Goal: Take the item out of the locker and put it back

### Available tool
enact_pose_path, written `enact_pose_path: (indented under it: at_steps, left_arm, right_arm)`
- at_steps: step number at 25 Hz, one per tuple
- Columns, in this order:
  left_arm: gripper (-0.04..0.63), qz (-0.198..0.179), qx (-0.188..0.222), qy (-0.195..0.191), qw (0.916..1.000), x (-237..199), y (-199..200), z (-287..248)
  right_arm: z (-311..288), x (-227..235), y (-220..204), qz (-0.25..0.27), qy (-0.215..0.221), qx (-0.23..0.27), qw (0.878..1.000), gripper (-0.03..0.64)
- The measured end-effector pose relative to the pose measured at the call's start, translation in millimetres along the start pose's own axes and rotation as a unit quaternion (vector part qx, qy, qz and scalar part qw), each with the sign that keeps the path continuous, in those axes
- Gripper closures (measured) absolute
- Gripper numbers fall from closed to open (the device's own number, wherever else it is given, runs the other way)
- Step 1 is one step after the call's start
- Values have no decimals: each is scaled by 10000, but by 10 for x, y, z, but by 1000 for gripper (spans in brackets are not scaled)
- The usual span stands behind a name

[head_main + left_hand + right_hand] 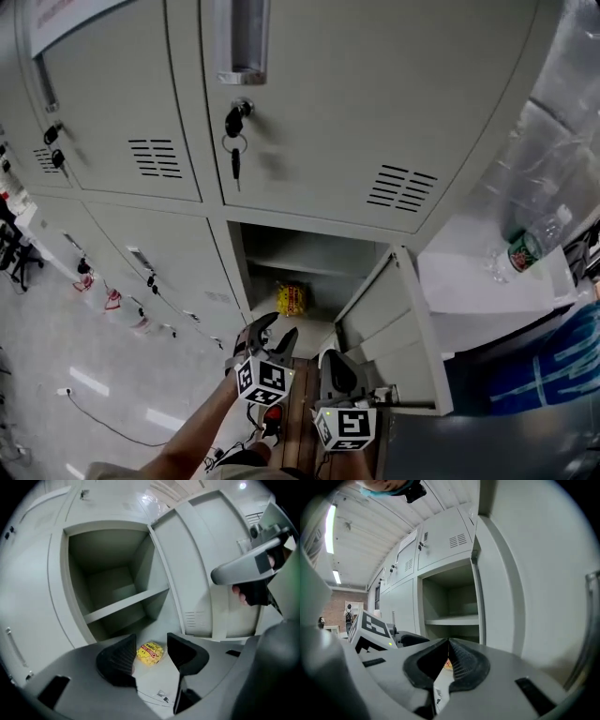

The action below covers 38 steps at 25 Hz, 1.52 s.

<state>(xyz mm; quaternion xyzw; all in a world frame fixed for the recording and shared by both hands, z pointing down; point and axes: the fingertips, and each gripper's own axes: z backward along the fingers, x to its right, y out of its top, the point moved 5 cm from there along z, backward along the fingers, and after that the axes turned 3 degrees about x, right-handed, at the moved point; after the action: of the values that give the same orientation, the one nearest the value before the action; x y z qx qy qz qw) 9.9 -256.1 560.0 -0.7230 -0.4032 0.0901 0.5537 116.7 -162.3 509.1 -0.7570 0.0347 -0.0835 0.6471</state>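
Note:
A yellow packet (292, 300) lies on the floor of the open lower locker (314, 251), under its inner shelf. In the left gripper view the packet (150, 653) shows between the spread jaws, farther in and untouched. My left gripper (278, 334) is open just in front of the locker mouth; the left gripper (151, 649) holds nothing. My right gripper (338, 362) hangs beside it, near the open door (382, 311). In its own view the right gripper (447, 645) has its tips together and nothing between them.
The locker door (206, 559) swings out to the right. Shut lockers (122, 103) stand above and to the left, one with keys (234, 131) in its lock. A plastic bottle (525, 249) lies on a white surface at the right.

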Motion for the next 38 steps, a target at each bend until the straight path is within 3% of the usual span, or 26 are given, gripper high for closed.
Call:
enact_pose_path:
  at_steps: [8, 17, 23, 38]
  left_arm:
    - [414, 701, 642, 314, 9950, 129, 352, 890]
    - [480, 1292, 996, 393, 9858, 500, 391, 1841]
    - [527, 1381, 1006, 402, 9845, 841, 242, 2305]
    - [560, 1489, 1241, 274, 9806, 1489, 62, 3175]
  right_arm:
    - [522, -214, 222, 212, 101, 289, 9993, 598]
    - [1130, -439, 242, 387, 208, 509, 9977, 598]
    - [1592, -604, 124, 466, 243, 585, 9969, 598]
    - [2635, -914, -170, 450, 116, 607, 9971, 598]
